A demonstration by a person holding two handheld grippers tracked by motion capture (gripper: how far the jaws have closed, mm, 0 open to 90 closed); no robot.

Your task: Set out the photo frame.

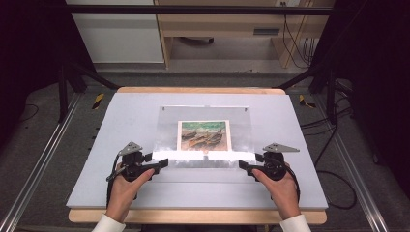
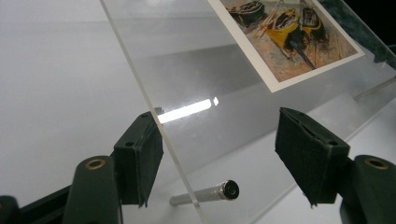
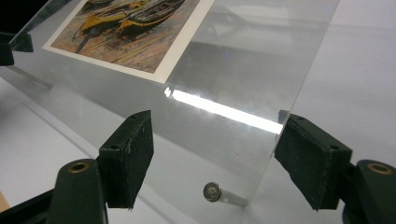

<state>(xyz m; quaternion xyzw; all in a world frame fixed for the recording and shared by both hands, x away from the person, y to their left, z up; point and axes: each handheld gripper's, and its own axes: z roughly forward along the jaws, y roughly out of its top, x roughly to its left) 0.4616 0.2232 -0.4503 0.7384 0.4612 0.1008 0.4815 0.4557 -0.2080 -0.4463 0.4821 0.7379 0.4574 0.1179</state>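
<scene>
Looks like early days: the clear acrylic sheet [image 1: 205, 133] over the boat print [image 1: 203, 135] sits mid-table with its near edge tilted up, left gripper [image 1: 163, 163] and right gripper [image 1: 243, 166] both spread around its corners, not pinching yet.

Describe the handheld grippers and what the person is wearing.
Both are black two-jaw units. The left gripper and right gripper each carry a grey three-cornered plate on top and trail a black cable. The jaws end in blocky black pads with brass-coloured pivot bushings. The sleeves are white.
</scene>
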